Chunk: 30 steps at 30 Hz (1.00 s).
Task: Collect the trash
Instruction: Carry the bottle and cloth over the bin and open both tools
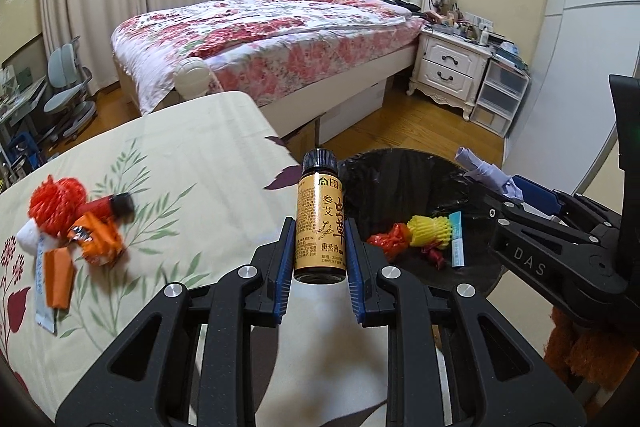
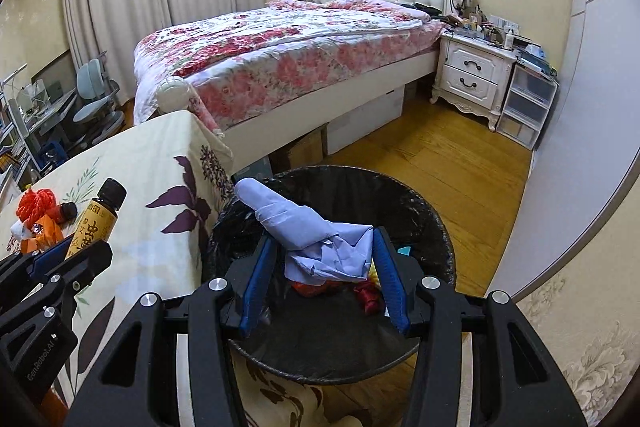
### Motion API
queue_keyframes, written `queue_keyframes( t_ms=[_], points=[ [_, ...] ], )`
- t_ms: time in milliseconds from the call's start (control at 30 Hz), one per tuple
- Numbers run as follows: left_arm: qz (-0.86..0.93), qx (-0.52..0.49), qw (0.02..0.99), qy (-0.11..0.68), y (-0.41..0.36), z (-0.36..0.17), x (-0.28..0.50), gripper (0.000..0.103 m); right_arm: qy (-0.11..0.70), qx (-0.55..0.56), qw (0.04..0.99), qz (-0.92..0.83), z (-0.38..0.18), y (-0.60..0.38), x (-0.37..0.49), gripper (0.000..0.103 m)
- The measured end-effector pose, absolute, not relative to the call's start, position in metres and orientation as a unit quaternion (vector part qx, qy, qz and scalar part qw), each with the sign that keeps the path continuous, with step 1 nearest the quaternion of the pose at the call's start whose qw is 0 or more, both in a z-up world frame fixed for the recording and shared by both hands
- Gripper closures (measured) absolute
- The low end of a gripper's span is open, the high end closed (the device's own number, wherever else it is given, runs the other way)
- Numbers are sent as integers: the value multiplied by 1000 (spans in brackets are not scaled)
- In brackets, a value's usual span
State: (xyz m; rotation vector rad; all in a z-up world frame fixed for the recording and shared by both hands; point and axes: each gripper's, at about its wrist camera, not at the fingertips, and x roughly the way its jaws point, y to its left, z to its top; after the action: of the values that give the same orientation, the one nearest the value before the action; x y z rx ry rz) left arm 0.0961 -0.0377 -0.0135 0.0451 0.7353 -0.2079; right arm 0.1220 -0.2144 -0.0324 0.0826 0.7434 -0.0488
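Note:
My left gripper is shut on a small brown bottle with a gold label and black cap, held upright above the table edge beside the bin; the bottle also shows in the right wrist view. My right gripper holds a crumpled lilac-blue paper over the black-lined trash bin; the jaws stand fairly wide and the paper spans between them. The bin holds a red wrapper, yellow foam net and a teal tube. More trash lies on the table at left.
The table wears a cream floral cloth. Behind it stands a bed with a floral quilt, a white nightstand, plastic drawers and a wooden floor. A desk chair stands at far left.

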Motion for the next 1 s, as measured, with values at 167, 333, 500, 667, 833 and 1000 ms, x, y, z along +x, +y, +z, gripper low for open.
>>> queue_keyframes(
  t_ms=[167, 333, 500, 667, 833, 1000],
  points=[
    [-107, 32, 925, 362, -53, -19, 110, 80, 369, 52, 928, -34, -40, -224, 129, 54],
    [-109, 39, 922, 370, -65, -27, 123, 80, 372, 57, 926, -42, -44, -235, 137, 54],
    [-111, 42, 919, 375, -72, -32, 131, 80, 374, 61, 924, -48, -47, -242, 143, 54],
    [-112, 47, 917, 380, -80, -37, 139, 80, 377, 64, 922, -54, -50, -247, 148, 54],
    [-111, 54, 916, 381, -87, -41, 145, 80, 382, 66, 920, -56, -55, -252, 151, 54],
    [-110, 56, 912, 391, -90, -47, 150, 80, 388, 65, 918, -57, -58, -251, 155, 52]
  ],
)
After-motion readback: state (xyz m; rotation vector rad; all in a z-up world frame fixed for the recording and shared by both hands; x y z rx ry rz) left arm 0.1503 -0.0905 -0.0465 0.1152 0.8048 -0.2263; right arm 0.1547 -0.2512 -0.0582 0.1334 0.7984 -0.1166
